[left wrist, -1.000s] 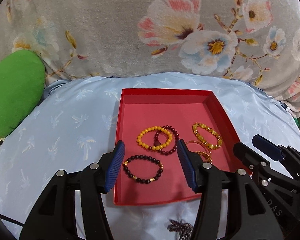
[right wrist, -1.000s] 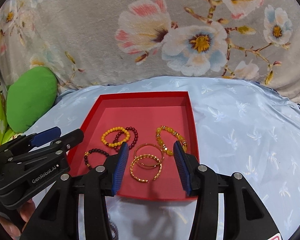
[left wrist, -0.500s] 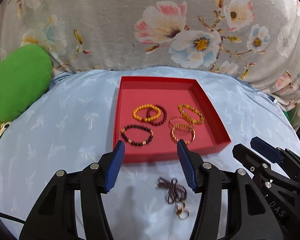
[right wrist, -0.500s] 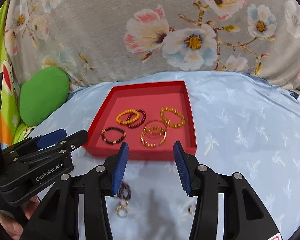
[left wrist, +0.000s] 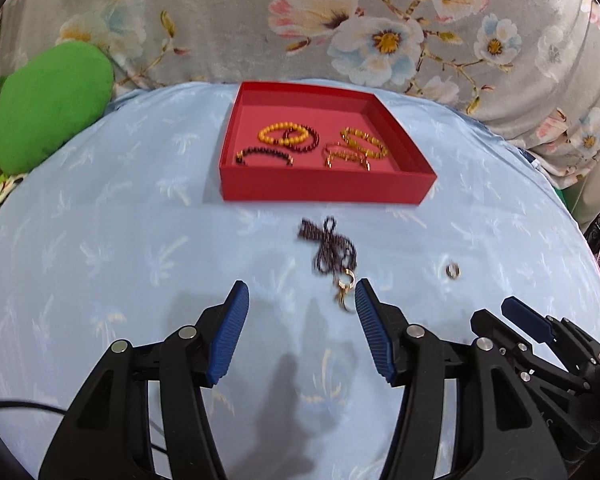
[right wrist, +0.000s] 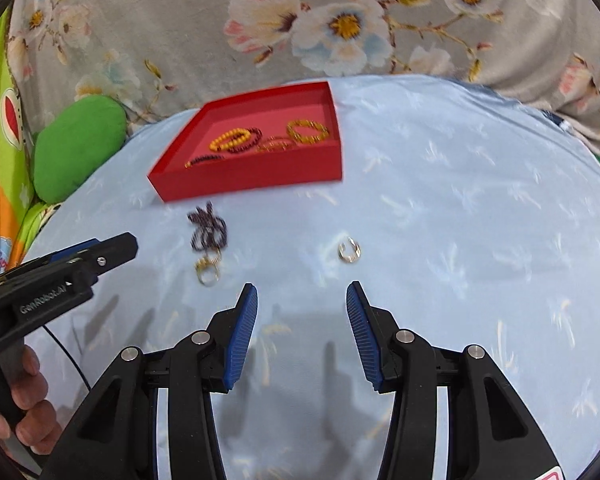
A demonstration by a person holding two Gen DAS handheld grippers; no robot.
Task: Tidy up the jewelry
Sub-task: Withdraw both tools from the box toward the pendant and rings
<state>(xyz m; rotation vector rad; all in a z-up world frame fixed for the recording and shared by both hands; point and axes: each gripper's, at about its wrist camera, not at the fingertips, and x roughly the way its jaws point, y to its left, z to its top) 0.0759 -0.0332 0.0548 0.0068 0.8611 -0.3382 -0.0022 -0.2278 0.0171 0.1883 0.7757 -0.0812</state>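
Two grippers sit low in my views, and I read both as released: the left gripper [left wrist: 299, 296] has its blue pads spread wide with nothing between them, and the right gripper [right wrist: 302, 298] likewise gapes over bare cloth. In the right wrist view I also see the left gripper [right wrist: 76, 258] from the side, gripped by a hand [right wrist: 28, 400] at the lower left.

Ahead of both lies the red tray [left wrist: 320, 190], resting on the pale blue cloth [left wrist: 100, 240]. Inside it I count a yellow bead bracelet [left wrist: 278, 133] overlapping a dark red bead bracelet [left wrist: 306, 142], a black bead bracelet [left wrist: 264, 155] nearer the front wall, thin gold bangles [left wrist: 346, 156], and an amber bead bracelet [left wrist: 364, 142] to the right.

Outside the tray, on the cloth, a dark beaded necklace [left wrist: 330, 246] lies bunched, its gold clasp [left wrist: 346, 284] just beside my left gripper's right pad. A small ring [left wrist: 453, 270] lies apart to the right; in the right wrist view that ring [right wrist: 349, 251] sits ahead of the open jaws. A green cushion [left wrist: 48, 108] leans against the floral fabric [left wrist: 220, 20] behind.
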